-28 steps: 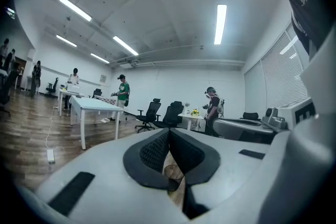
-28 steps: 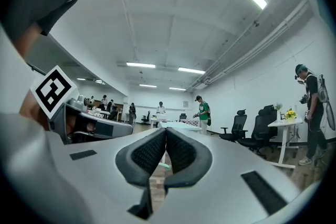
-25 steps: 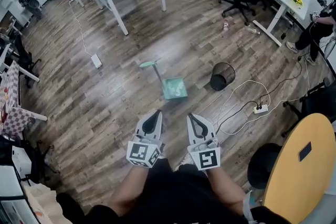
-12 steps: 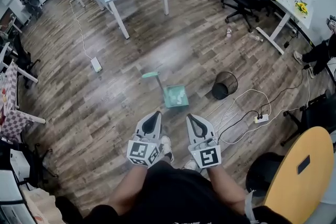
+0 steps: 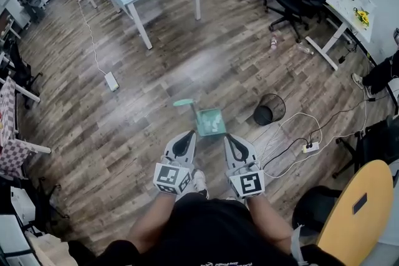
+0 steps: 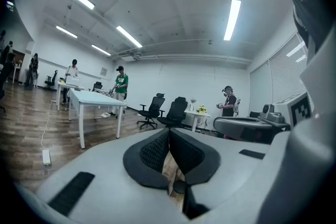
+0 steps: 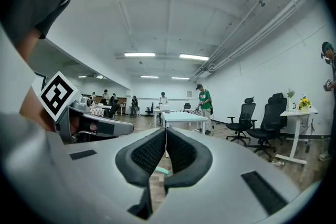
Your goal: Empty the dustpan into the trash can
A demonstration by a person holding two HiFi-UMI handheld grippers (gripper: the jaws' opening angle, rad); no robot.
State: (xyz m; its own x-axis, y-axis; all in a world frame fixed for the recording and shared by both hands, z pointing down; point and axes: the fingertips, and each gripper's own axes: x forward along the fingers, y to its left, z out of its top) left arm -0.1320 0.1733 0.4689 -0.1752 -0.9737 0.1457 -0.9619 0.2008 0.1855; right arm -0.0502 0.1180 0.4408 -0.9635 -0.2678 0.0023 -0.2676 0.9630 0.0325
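Brown wood-plank floor [image 5: 156,71] carries everything. Black wire-mesh trash can [image 5: 269,110] stands upright mid-floor, far from any floor edge. Teal plastic long-handled dustpan [image 5: 210,121] sits on the floor near it but apart, not lifted, with what look like pale scraps inside. Left tool [image 5: 186,137] and right tool [image 5: 233,139] are both closed and empty, just short of the dustpan. Task looks barely begun: grasp, carry and tip all remain.
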